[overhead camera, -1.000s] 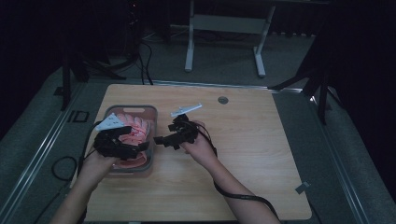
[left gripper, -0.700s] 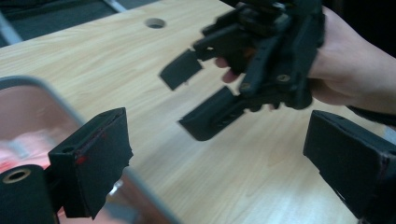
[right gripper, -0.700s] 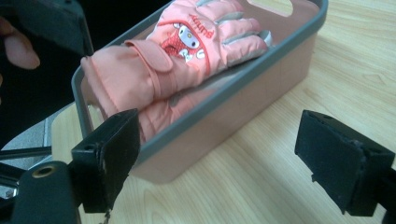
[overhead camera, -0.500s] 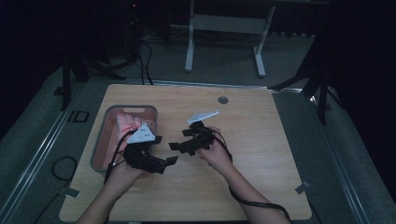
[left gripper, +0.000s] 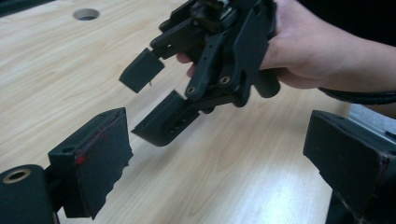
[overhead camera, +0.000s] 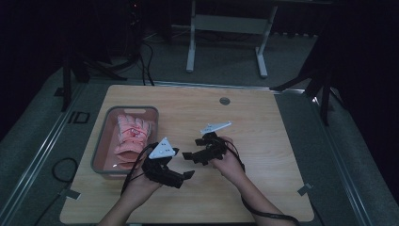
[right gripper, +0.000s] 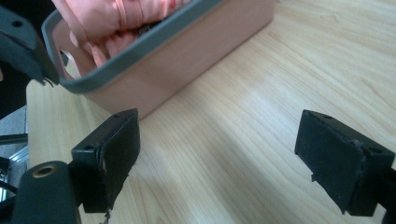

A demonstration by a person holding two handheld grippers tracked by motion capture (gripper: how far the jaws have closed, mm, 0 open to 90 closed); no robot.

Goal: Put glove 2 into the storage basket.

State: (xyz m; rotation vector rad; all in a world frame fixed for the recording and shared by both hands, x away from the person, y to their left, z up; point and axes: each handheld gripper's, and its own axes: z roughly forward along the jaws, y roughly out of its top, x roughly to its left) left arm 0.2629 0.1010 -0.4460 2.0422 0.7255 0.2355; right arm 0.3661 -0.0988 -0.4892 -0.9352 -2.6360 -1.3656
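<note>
A pair of pink gloves (overhead camera: pixel 131 136) lies in a pink bin with a grey rim (overhead camera: pixel 101 141) at the table's left. My left gripper (overhead camera: pixel 184 178) is open over bare wood just right of the bin's front corner, nothing between its jaws (left gripper: pixel 219 163). My right gripper (overhead camera: pixel 193 148) is open too, a short way beyond it and pointing left toward the bin. In the left gripper view the right gripper (left gripper: pixel 154 95) hangs close ahead, held by a hand (left gripper: pixel 308 56). The right gripper (right gripper: pixel 226 158) looks at the bin's wall (right gripper: pixel 187 60) and the gloves (right gripper: pixel 121 11).
The wooden table (overhead camera: pixel 263 122) has a round cable hole (overhead camera: pixel 225 100) near its far edge. A cable (overhead camera: pixel 268 214) trails from the right gripper along the forearm. A metal stand (overhead camera: pixel 226 28) rises on the floor beyond the table.
My left gripper has come out of the bin and moved right and toward the front, now empty. The right gripper has shifted slightly right and nearer. The gloves stay in the bin.
</note>
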